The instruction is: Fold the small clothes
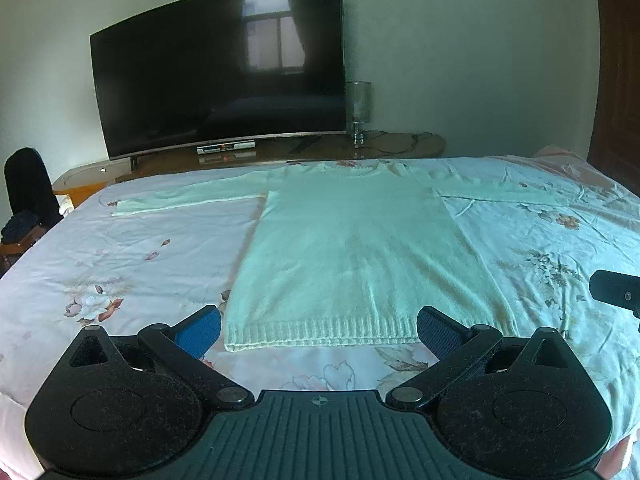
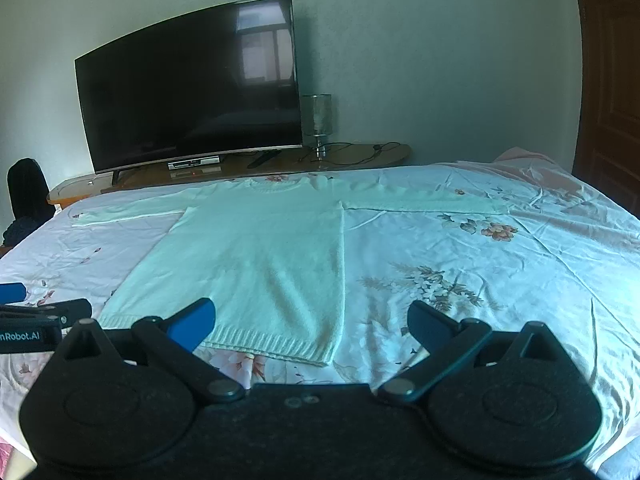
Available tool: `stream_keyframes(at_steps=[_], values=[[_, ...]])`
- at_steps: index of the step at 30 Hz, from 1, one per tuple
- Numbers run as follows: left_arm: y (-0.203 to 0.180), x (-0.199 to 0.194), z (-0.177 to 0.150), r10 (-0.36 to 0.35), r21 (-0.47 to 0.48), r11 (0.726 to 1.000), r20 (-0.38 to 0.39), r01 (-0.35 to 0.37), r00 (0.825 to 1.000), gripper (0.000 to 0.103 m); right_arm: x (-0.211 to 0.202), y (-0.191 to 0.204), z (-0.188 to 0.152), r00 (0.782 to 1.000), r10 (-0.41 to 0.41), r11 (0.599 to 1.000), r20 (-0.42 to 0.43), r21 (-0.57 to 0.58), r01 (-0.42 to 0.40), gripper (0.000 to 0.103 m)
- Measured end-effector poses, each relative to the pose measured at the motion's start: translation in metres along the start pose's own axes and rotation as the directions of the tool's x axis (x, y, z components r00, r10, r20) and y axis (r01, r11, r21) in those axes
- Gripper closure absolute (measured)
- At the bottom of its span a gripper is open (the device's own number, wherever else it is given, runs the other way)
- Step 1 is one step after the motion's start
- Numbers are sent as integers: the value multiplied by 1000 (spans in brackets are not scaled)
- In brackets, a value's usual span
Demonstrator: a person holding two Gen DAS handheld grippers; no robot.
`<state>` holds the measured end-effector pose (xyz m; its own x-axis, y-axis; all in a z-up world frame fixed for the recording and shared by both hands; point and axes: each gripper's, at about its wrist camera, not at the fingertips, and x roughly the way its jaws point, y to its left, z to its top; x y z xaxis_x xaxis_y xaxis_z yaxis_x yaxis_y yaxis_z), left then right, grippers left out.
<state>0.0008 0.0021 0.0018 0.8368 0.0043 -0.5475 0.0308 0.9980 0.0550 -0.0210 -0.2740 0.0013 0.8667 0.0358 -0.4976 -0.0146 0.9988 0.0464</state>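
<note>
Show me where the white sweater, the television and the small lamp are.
white sweater [image 1: 352, 248]: left wrist view, middle of the body.
television [image 1: 216, 68]: left wrist view, centre of the dark screen.
small lamp [image 2: 317, 114]: right wrist view, on its shade.

Both hand-held grippers [image 1: 319, 330] [image 2: 312, 326] wide open, empty

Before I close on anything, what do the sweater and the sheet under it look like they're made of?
The sweater looks like a pale, soft, matte knit, probably wool or acrylic: ribbed band along its hem, fuzzy surface. The bed sheet looks like thin woven cotton or a blend, floral-printed with a slight sheen, judging by its fine sharp creases. Both hand-held grippers, left and right, are open.
</note>
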Motion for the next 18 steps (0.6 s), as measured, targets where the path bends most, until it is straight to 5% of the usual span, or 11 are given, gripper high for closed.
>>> stream_keyframes(at_steps=[18], values=[[1, 1, 1, 3, 6, 1000, -2, -3, 1000, 0, 1, 4, 1, 1000, 0, 1000, 2, -9, 0, 0]])
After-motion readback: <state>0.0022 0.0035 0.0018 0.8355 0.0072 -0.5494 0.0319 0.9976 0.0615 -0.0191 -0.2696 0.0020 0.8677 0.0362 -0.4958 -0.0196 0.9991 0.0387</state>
